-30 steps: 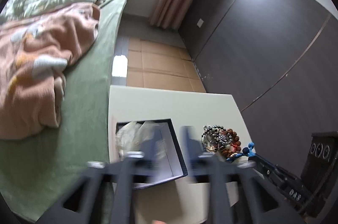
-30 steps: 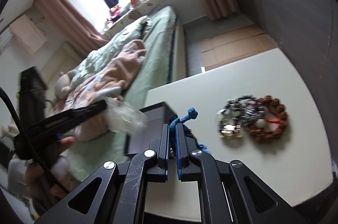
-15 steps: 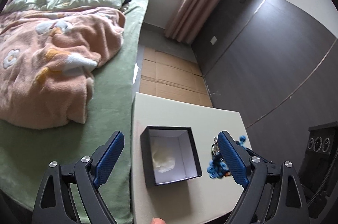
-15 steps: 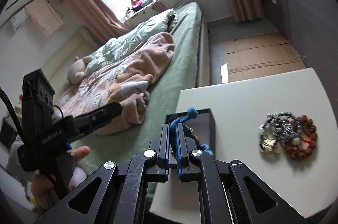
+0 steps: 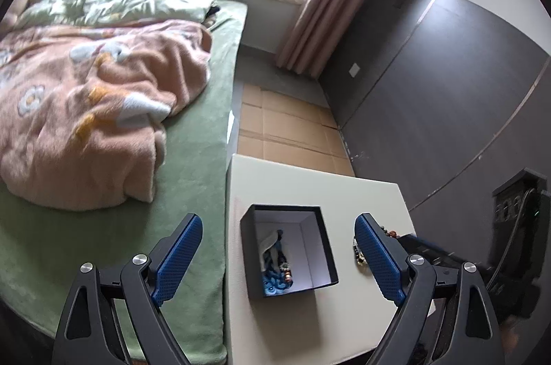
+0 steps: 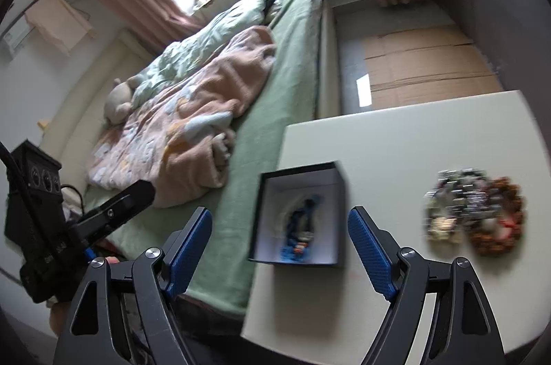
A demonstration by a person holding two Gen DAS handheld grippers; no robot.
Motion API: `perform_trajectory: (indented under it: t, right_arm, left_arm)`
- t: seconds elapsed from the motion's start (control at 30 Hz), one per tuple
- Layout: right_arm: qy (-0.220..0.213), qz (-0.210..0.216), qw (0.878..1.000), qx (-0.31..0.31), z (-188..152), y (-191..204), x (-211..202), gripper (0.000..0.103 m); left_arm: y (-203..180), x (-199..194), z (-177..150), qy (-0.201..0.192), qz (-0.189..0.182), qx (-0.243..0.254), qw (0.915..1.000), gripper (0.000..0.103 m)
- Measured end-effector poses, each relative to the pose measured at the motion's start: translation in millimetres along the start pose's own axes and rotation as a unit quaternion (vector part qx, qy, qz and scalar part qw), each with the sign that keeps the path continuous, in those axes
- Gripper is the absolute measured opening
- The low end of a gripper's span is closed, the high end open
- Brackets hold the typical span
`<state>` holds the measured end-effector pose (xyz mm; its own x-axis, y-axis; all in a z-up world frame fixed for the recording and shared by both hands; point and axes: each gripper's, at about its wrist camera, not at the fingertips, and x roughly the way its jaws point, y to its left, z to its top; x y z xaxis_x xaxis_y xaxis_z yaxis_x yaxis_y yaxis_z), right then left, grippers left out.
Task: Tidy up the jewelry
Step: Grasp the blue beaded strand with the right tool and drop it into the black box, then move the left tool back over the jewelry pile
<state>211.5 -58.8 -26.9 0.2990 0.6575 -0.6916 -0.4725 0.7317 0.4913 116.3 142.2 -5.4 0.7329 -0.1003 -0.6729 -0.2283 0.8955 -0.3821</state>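
Observation:
A black open box (image 5: 318,220) with a white lining stands on the white table (image 5: 310,189). A blue beaded bracelet (image 5: 275,275) lies inside it, also in the right wrist view (image 6: 299,234) within the box (image 6: 339,182). My left gripper (image 5: 279,258) is open and empty, held above the box. My right gripper (image 6: 279,247) is open and empty, also above the box. Two bead bracelets (image 6: 475,213), one dark and one brown, lie on the table to the right of the box; their edge shows in the left wrist view (image 5: 358,251).
A bed with a green sheet (image 5: 193,158) and a pink blanket (image 5: 86,110) runs along the table's left side. A dark wall panel (image 5: 447,96) is on the right. Cardboard (image 5: 286,130) covers the floor beyond the table.
My right gripper opened and let the blue bracelet go into the box. My left gripper opened earlier, leaving white padding in the box, and has pulled back and up.

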Motion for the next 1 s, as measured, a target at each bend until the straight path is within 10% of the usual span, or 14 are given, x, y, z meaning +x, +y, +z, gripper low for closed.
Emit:
perform_trajectory:
  t: [0.2, 0.57, 1.0]
  right_arm:
    - [-0.030, -0.033, 0.999, 0.001, -1, -28, -57, 0.102]
    - [-0.074, -0.082, 0.991, 0.079, -26, -106, -111, 0.103]
    - [-0.101, -0.115, 0.965, 0.214, -64, -183, -123, 0.101]
  left_arm:
    - [-31, 4, -6, -0.003, -0.018, 0.033, 0.9993, 0.090]
    - [-96, 37, -27, 0.029, -0.045, 0.100, 0.9936, 0.090]
    - [-162, 100, -57, 0.096, -0.067, 0.150, 0.9818, 0.049]
